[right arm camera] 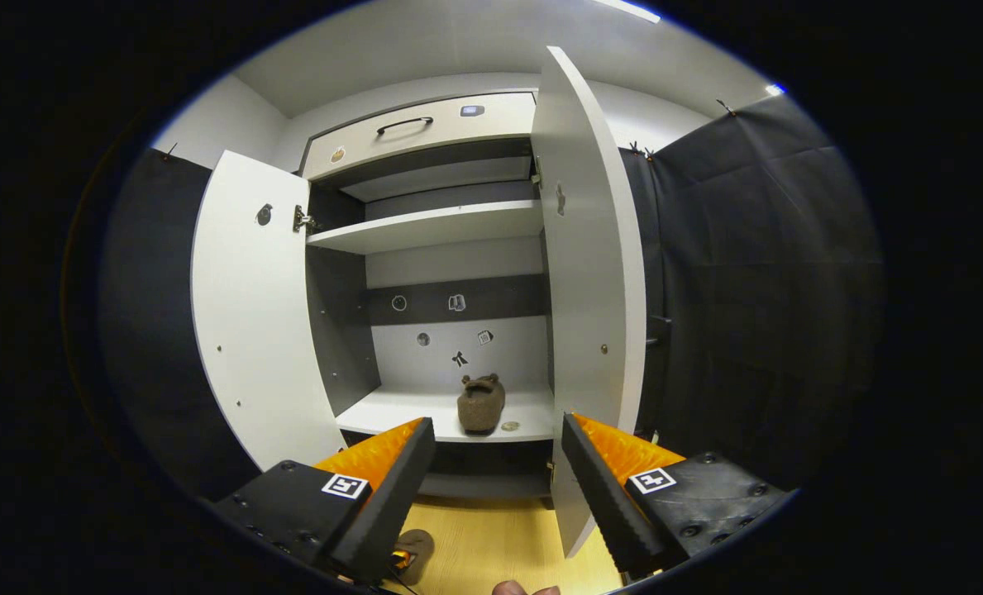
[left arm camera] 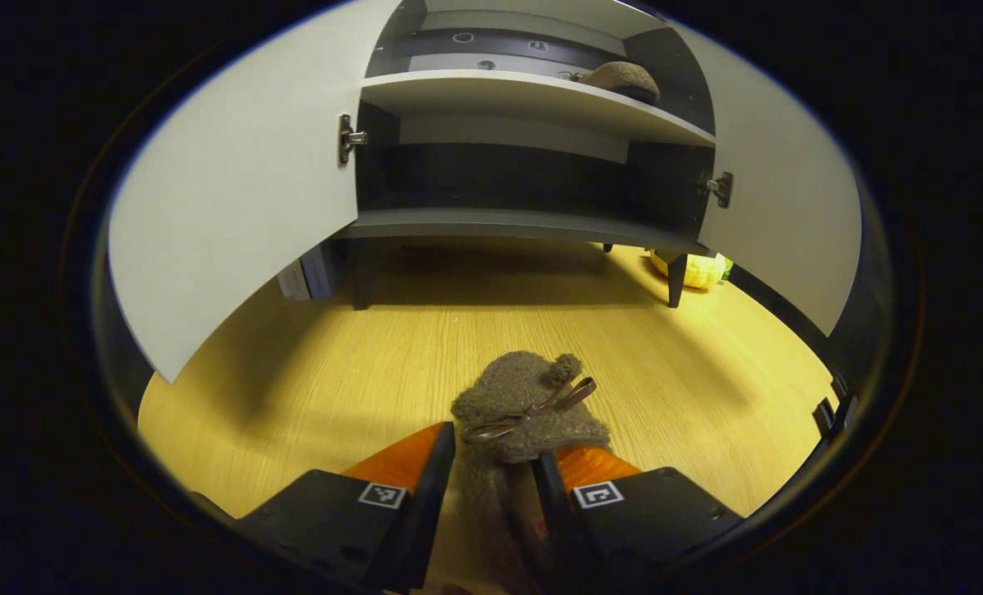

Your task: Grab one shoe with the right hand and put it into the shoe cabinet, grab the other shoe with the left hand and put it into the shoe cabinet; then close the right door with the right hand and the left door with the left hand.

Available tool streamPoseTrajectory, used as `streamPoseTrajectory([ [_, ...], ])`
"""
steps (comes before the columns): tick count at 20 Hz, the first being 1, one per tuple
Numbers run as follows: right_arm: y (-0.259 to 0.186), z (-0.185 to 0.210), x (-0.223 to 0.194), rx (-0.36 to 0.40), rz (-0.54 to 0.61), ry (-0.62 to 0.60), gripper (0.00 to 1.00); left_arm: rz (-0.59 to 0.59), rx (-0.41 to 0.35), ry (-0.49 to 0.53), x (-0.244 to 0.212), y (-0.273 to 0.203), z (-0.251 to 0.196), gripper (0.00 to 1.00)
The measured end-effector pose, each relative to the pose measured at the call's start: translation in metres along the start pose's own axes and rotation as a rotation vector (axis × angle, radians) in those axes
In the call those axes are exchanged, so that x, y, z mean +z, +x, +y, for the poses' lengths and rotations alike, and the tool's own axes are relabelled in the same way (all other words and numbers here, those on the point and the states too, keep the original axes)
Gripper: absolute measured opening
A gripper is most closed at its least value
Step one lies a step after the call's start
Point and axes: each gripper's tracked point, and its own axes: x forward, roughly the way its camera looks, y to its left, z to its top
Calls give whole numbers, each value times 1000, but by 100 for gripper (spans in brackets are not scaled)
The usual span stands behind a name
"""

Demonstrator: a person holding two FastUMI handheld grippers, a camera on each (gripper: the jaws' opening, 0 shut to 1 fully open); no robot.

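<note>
In the left gripper view a fuzzy brown shoe (left arm camera: 524,405) with a thin bow sits low over the wooden floor (left arm camera: 334,372). My left gripper (left arm camera: 495,475) is shut on its rear part, one finger on each side. The shoe cabinet (left arm camera: 524,95) stands ahead with both doors open, and the other brown shoe (left arm camera: 623,78) rests on its middle shelf to the right. In the right gripper view that shoe (right arm camera: 481,402) stands on the shelf (right arm camera: 400,413), toe toward me. My right gripper (right arm camera: 499,459) hangs open in front of it, holding nothing.
The left door (right arm camera: 251,314) and right door (right arm camera: 590,289) swing out toward me. A drawer (right arm camera: 417,132) tops the cabinet. A yellow object (left arm camera: 702,268) lies under the cabinet's right leg, and boxes (left arm camera: 309,277) stand at its left. A fingertip (right arm camera: 524,588) shows at the bottom edge.
</note>
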Motion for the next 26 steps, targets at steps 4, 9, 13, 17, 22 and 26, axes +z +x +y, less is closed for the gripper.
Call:
streamPoseTrajectory([
  [4,3,-6,2,8,-16,-16,98,20,75,56,1,3,14,23],
  [9,5,-11,4,21,-22,-7,99,32,107,93,25,-19,13,9],
  [13,7,-17,2,40,-27,2,98,32,121,67,73,-58,5,8],
  [17,3,-28,3,40,-39,2,99,-7,163,79,135,-104,-1,8],
  [22,-2,-46,-6,19,-20,12,98,-62,155,21,231,-138,-13,8],
  [26,-5,-67,-11,-16,-14,27,99,-123,140,16,320,-139,-16,8],
])
